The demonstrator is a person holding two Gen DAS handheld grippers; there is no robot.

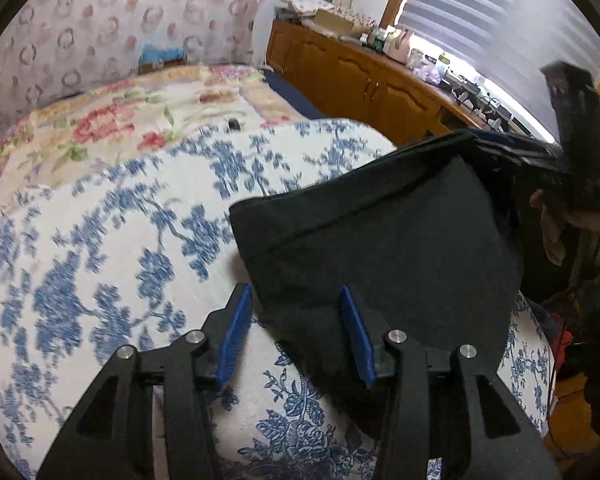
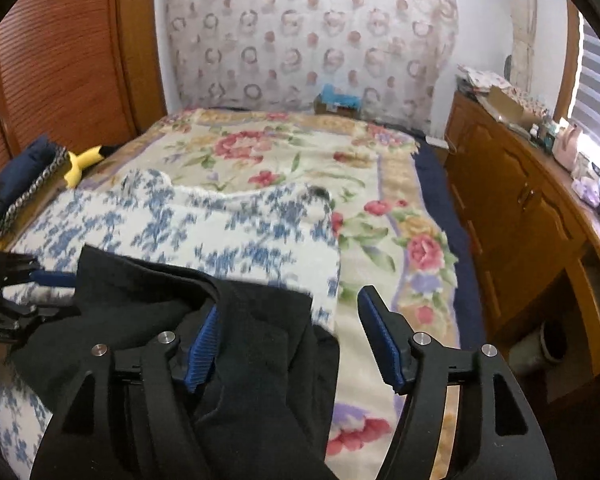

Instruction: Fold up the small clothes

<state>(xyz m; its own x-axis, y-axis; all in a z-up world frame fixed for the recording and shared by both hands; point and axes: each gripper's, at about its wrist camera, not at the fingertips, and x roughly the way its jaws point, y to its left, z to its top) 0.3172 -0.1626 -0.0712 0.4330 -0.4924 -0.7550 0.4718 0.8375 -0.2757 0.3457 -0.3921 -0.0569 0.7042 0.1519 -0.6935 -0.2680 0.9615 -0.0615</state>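
While both jaws stand apart, left gripper [image 1: 296,328] released at the near edge of the black garment [image 1: 380,240], right gripper [image 2: 292,332] loose over its other end, garment lying lengthwise between them on the blue-print cloth [image 1: 120,240], floral blanket [image 2: 292,160] beyond.

The small garment [image 1: 380,248] lies on the patterned cloth [image 1: 112,264], which lies on the flowery blanket [image 2: 292,160] on the bed. The cupboard [image 2: 512,216] stands right of the bed — little things on top.
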